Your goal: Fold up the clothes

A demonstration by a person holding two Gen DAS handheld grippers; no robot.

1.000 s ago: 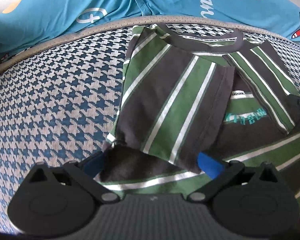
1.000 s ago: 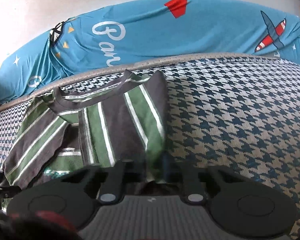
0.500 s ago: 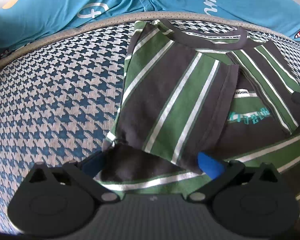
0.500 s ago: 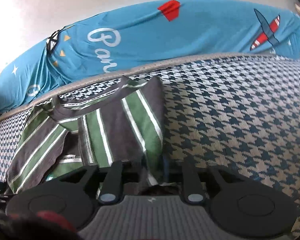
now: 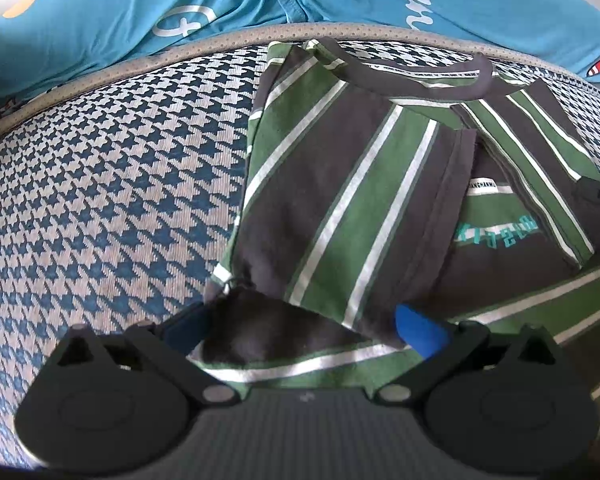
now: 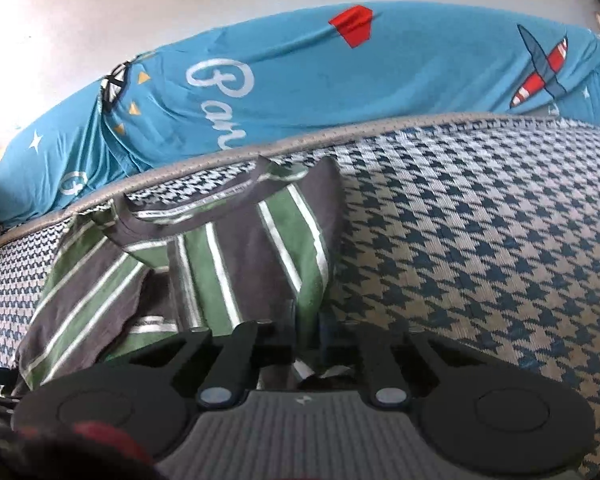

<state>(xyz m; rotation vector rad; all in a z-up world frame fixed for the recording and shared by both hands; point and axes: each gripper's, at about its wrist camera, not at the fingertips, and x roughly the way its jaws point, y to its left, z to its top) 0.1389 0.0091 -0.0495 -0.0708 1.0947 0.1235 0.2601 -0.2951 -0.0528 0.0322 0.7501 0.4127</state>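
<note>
The left claw is held wide open, its blue fingers spread to either side of the lower edge of the folded left sleeve of the striped T-shirt. The T-shirt is laid flat on the houndstooth cushion, collar near the grey piping, below a blue printed sheet. The right claw is closed on the shirt's right folded edge.
</note>
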